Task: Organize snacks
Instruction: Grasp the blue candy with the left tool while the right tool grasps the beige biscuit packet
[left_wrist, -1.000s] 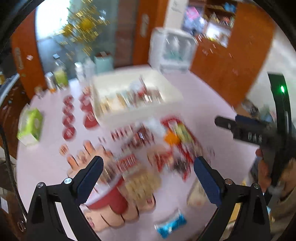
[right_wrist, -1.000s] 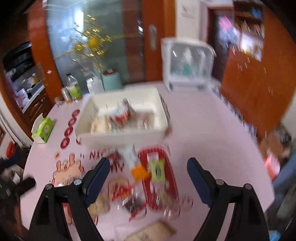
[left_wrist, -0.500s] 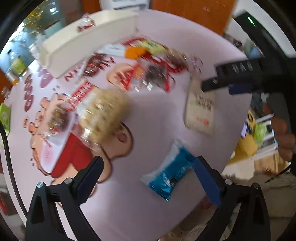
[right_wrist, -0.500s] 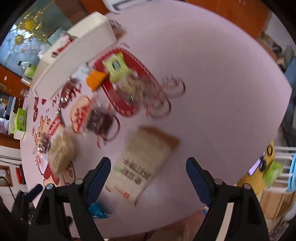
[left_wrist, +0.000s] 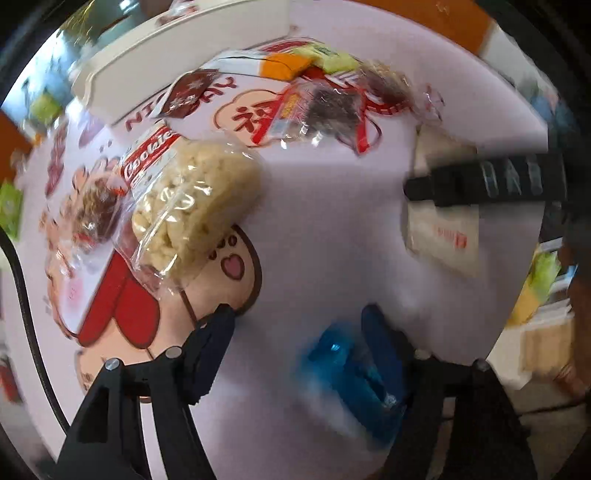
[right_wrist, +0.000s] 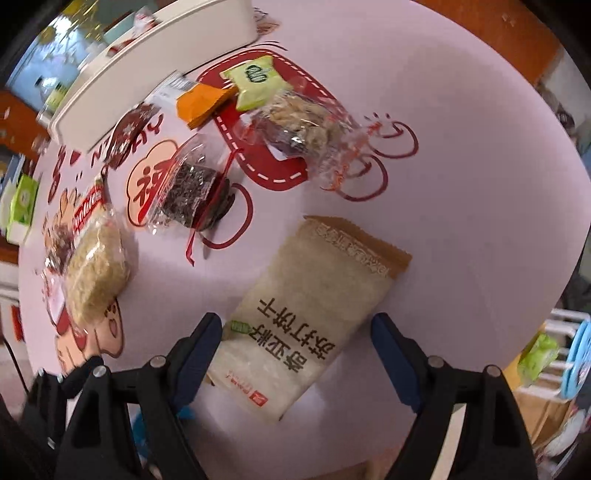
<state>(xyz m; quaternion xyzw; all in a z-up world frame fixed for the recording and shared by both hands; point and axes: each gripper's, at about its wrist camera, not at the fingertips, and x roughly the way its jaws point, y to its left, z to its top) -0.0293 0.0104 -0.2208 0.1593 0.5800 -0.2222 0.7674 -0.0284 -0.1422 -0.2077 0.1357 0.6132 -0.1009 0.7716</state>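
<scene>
My left gripper (left_wrist: 299, 325) is open, low over the table; a blue snack packet (left_wrist: 351, 373) lies just inside its right finger. A clear bag of pale cookies (left_wrist: 192, 199) lies ahead to the left. My right gripper (right_wrist: 295, 332) is open and straddles the near end of a beige cracker pack (right_wrist: 314, 314) with black lettering. The same pack (left_wrist: 443, 229) shows in the left wrist view, under the right gripper's finger (left_wrist: 480, 181). Beyond lie a dark snack bag (right_wrist: 192, 192), a clear mixed bag (right_wrist: 306, 129), a green packet (right_wrist: 258, 81) and an orange packet (right_wrist: 203, 103).
A white bin (right_wrist: 147, 70) with snacks stands at the far side of the pink round table (right_wrist: 461, 166); it also shows in the left wrist view (left_wrist: 184, 55). A green tissue box (right_wrist: 22, 199) sits at the far left. The table edge is close behind both grippers.
Both grippers have tilted down and dropped toward the table. The left one has closed in on the blue packet, the right one on the beige cracker pack. Both stay open.
</scene>
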